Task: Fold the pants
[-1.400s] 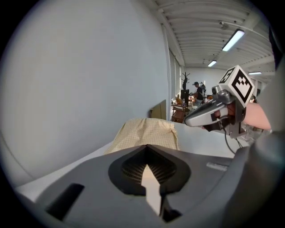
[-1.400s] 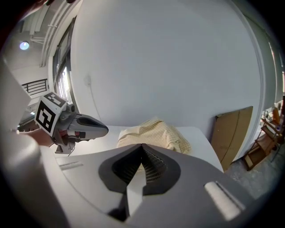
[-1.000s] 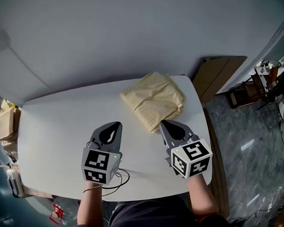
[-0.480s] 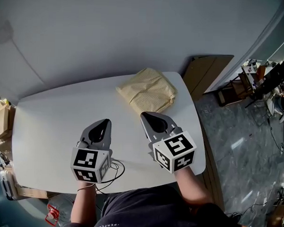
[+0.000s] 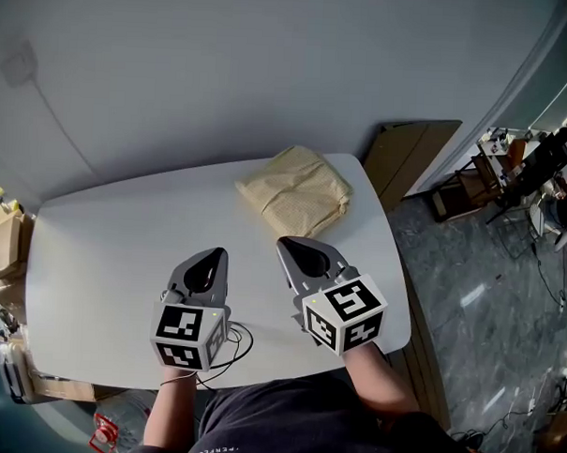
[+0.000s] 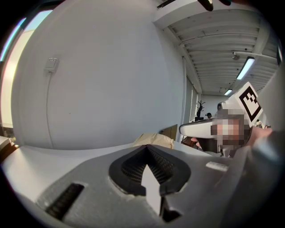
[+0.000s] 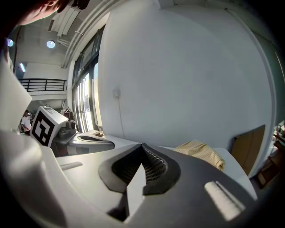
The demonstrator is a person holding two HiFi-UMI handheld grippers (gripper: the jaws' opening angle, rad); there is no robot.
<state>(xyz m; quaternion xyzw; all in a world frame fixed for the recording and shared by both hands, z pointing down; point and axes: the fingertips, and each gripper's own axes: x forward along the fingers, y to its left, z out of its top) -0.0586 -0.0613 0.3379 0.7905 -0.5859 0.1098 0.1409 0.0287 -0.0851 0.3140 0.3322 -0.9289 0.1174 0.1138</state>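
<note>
The pale yellow pants (image 5: 294,188) lie folded into a compact bundle at the far right corner of the white table (image 5: 105,241). They also show beyond the jaws in the left gripper view (image 6: 153,139) and in the right gripper view (image 7: 200,151). My left gripper (image 5: 219,253) hovers over the near middle of the table, shut and empty. My right gripper (image 5: 285,242) is beside it, a little short of the bundle's near edge, also shut with nothing in it. Neither gripper touches the pants.
A thin black cable (image 5: 236,341) loops on the table near the front edge. A brown board (image 5: 409,151) leans past the table's right end. Cardboard boxes (image 5: 3,246) sit at the left, equipment (image 5: 530,166) on the floor at far right.
Both grippers have drawn back from the pants toward the person; the right one, which was beside the bundle's near edge, now stands apart from it. The bundle has kept its shape.
</note>
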